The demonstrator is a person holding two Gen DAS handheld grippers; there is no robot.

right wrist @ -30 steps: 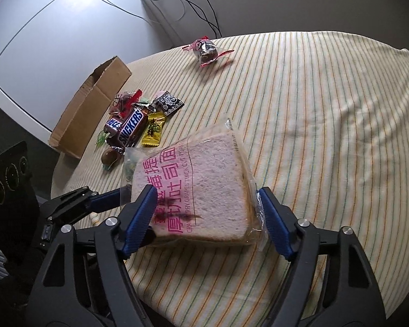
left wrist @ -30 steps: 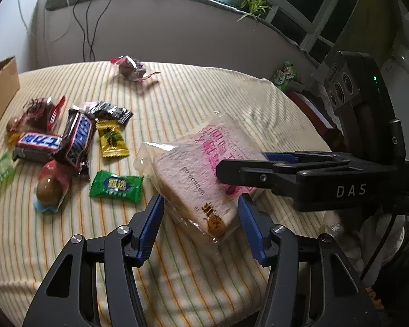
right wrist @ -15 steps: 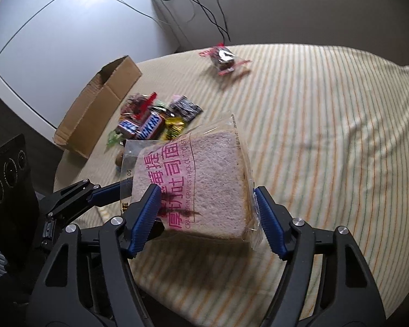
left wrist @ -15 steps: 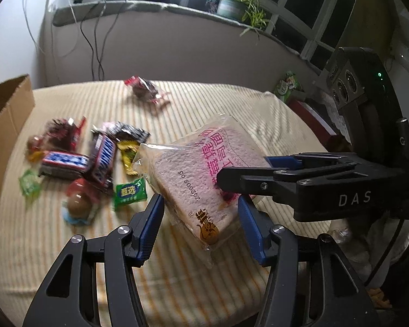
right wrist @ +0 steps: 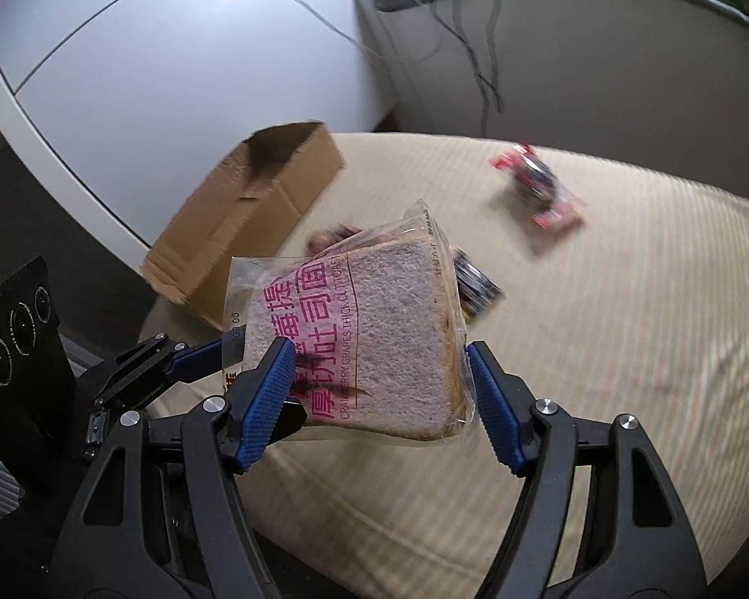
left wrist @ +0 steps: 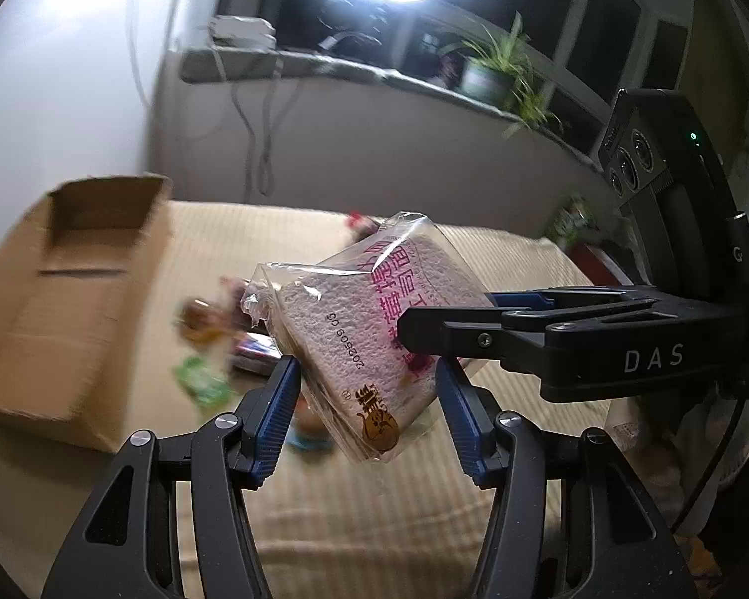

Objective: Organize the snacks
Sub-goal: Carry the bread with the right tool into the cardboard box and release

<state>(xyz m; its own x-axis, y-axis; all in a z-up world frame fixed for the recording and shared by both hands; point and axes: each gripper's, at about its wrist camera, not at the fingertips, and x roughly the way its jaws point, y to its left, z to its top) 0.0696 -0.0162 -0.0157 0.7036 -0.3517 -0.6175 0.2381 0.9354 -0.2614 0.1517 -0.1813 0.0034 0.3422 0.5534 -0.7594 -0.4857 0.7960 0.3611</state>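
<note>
A clear bag of thick-cut toast (left wrist: 359, 329) with pink print is held in the air above the striped table, between both grippers. My left gripper (left wrist: 369, 409) is shut on its lower corner. My right gripper (right wrist: 379, 389) is shut on its sides, and the bag (right wrist: 374, 329) fills the middle of the right wrist view. An open cardboard box (left wrist: 70, 289) sits at the table's left edge, and it also shows in the right wrist view (right wrist: 244, 219). Several small snacks (left wrist: 209, 344) lie blurred under the bag, partly hidden.
A red-wrapped snack (right wrist: 539, 189) lies alone towards the far side of the striped tablecloth (right wrist: 624, 339). Cables hang down the wall behind the table. A windowsill with a potted plant (left wrist: 499, 75) runs behind. A white cabinet stands beyond the box.
Both grippers have lifted the toast bag higher off the table and carried it leftwards towards the cardboard box. The box has come further into both views.
</note>
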